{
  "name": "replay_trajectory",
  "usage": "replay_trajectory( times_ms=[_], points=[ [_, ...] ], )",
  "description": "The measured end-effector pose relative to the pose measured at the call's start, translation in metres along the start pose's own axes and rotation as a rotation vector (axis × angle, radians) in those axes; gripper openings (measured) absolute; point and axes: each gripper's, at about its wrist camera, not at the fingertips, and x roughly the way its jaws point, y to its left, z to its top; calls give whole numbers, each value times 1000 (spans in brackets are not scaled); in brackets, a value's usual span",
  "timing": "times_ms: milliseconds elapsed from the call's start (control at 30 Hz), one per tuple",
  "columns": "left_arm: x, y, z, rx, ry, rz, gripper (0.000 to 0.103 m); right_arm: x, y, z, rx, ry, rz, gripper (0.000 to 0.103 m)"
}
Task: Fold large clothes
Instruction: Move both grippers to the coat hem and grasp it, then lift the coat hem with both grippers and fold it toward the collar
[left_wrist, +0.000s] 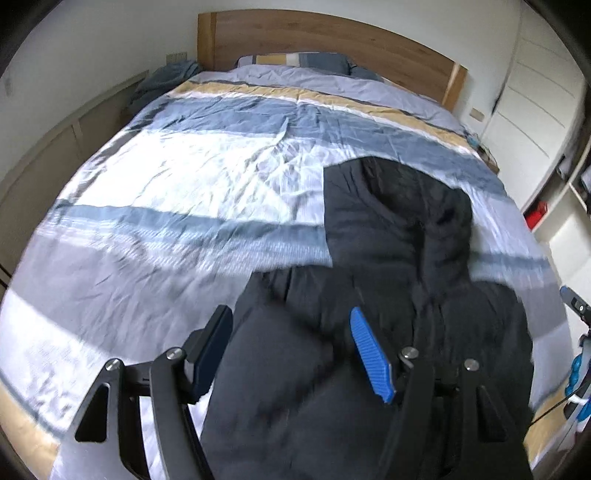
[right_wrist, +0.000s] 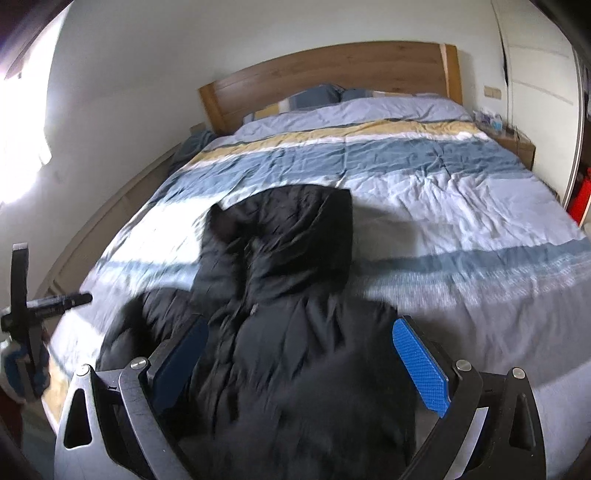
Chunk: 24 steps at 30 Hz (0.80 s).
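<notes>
Standing at the foot of the bed here: the left gripper (left_wrist: 291, 354) has its jaws spread wide, and the black puffy coat (left_wrist: 388, 295) sits under and between them, but the pads aren't pinching anything. The right gripper (right_wrist: 303, 369) is the same, jaws wide apart with dark fabric bulging between and nothing clamped that I can see (both frames are smeared, so fine contact is hard to call).

The coat fills the bottom centre of both views, and its long axis runs up the frame, away from the grippers toward the wooden headboard (left_wrist: 332, 40). The hood end (right_wrist: 295, 229) is the far end, mid-frame. Both grippers look about equally close to the near end, one on each side, so I'd guess neither has an advantage.

There's plenty of open striped duvet (left_wrist: 166, 192): in the left view it's the whole left half of the frame, in the right view the right half. The bed edge (right_wrist: 70, 354) shows at the lower left of the right view, near the coat's side, so I'd fold inward.
</notes>
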Motion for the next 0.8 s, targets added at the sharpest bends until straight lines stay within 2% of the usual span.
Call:
replay_trajectory(
  times_ms=[133, 367, 533, 633, 800],
  points=[
    [55, -3, 38, -56, 13, -49, 65, 54, -24, 38, 115, 1, 29, 99],
    [135, -15, 83, -137, 24, -126, 65, 136, -49, 77, 221, 9, 38, 99],
    [178, -10, 98, -236, 19, -186, 65, 181, -59, 93, 270, 10, 60, 99],
    [200, -7, 103, -301, 12, -249, 65, 205, -59, 99, 259, 18, 67, 99],
    [224, -15, 112, -341, 19, -332, 65, 236, -57, 104, 258, 32, 78, 99]
  ],
)
